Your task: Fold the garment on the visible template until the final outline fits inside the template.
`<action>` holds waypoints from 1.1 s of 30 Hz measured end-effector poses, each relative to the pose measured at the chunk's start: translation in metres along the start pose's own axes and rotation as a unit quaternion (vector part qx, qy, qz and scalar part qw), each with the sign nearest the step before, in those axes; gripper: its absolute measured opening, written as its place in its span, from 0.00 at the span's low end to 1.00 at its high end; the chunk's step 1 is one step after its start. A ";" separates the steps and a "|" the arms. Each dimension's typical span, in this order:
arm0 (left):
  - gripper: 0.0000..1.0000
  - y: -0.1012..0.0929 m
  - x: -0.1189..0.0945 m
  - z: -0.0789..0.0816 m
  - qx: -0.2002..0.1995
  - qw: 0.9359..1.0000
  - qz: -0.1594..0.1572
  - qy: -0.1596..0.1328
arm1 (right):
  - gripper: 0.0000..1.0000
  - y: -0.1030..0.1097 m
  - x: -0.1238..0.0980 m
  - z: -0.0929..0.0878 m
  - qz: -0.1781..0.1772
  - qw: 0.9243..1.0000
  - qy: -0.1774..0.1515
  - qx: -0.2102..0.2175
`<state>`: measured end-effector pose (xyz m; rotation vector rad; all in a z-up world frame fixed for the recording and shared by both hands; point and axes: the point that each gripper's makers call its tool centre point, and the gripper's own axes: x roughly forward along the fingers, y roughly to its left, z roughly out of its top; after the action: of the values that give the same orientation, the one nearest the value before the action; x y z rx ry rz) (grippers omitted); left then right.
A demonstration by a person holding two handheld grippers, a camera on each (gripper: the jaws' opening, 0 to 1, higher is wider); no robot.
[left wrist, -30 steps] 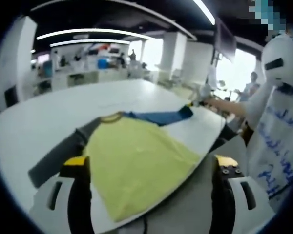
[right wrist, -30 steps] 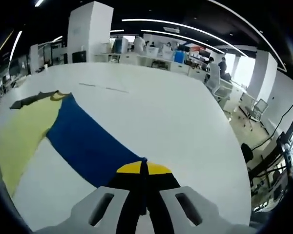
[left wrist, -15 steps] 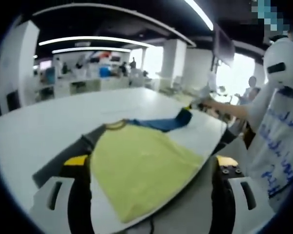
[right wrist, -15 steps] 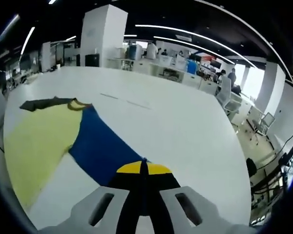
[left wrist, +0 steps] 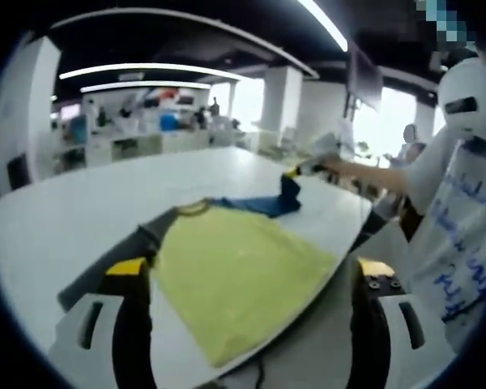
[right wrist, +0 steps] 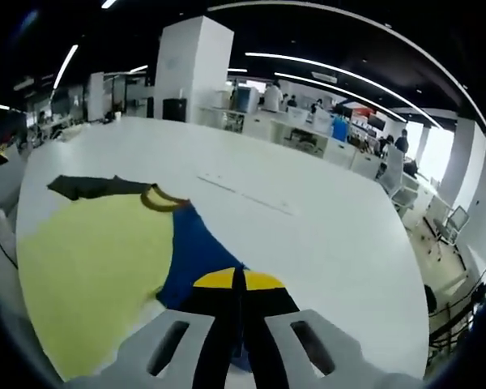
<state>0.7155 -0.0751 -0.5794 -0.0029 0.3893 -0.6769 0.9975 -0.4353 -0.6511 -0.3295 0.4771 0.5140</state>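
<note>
**Blue sleeve pinched, lifted over the shirt**

The yellow garment (left wrist: 231, 275) lies flat at the centre of the white desk (left wrist: 81, 203) in the left gripper view. Its grey sleeve (left wrist: 113, 259) stretches toward the lower left. The right tongs (right wrist: 238, 279) are clenched on the blue sleeve (right wrist: 190, 251). The left tongs (left wrist: 251, 279) hover released at the bottom of the frame. A person (left wrist: 462, 211) stands at the right edge.

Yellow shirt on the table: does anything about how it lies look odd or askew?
The yellow shirt lies at the table's near edge, its hem seemingly overhanging. The blue sleeve is lifted, pinched in the right tongs; the grey sleeve lies flat.
</note>
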 end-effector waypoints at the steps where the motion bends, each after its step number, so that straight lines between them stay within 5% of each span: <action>1: 0.99 0.000 -0.001 0.001 -0.003 1.000 -0.003 -0.005 | 0.01 0.006 0.002 0.005 0.003 1.000 0.000 -0.003; 9: 0.99 0.010 -0.009 0.004 -0.004 1.000 0.001 -0.021 | 0.01 0.040 0.021 0.034 0.028 0.999 -0.008 -0.022; 33: 0.99 0.034 -0.030 -0.004 -0.006 1.000 -0.001 0.001 | 0.01 0.136 0.080 0.095 0.099 0.993 -0.037 -0.042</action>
<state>0.7136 -0.0292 -0.5767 -0.0136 0.3943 -0.6763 1.0187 -0.2526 -0.6371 -0.3443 0.4195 0.7387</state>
